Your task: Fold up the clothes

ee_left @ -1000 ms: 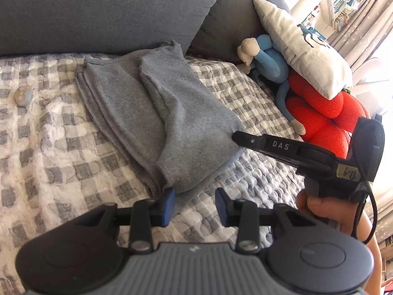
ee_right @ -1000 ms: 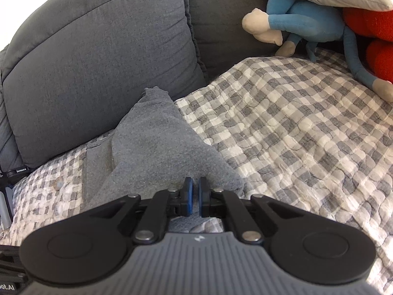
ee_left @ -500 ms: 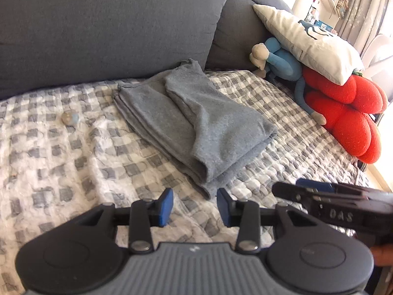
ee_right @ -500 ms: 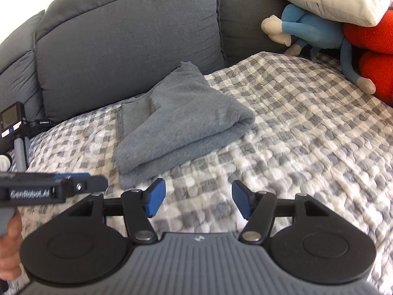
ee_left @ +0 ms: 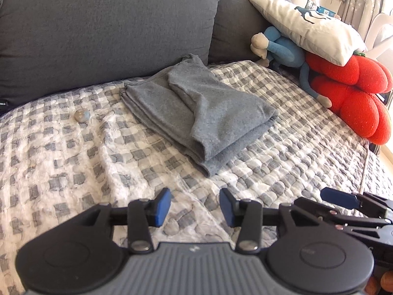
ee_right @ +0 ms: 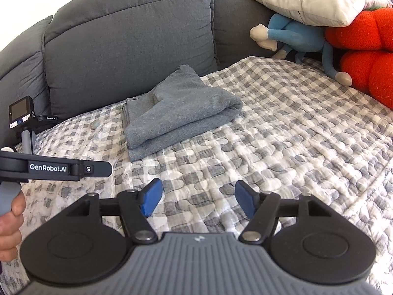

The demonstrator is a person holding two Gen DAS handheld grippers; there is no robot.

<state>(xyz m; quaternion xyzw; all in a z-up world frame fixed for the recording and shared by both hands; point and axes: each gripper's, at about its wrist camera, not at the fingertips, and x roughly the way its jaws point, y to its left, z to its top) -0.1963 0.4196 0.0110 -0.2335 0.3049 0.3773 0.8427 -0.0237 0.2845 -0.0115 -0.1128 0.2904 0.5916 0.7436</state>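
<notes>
Hovering apart from the cloth, the right gripper [ee_right: 198, 199] and left gripper [ee_left: 194, 207] both gape with nothing between their pads, jaws having just been opening. The grey garment [ee_left: 196, 113] lies folded on the checked quilt [ee_left: 294, 152]. Folding looks finished; probably 1 last smoothing or a fresh garment follows.

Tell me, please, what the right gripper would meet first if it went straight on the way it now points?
Probably the checked quilt: the right gripper, open and empty, points down at bare quilt. The folded grey garment lies further on and slightly left, though depth is uncertain.
</notes>
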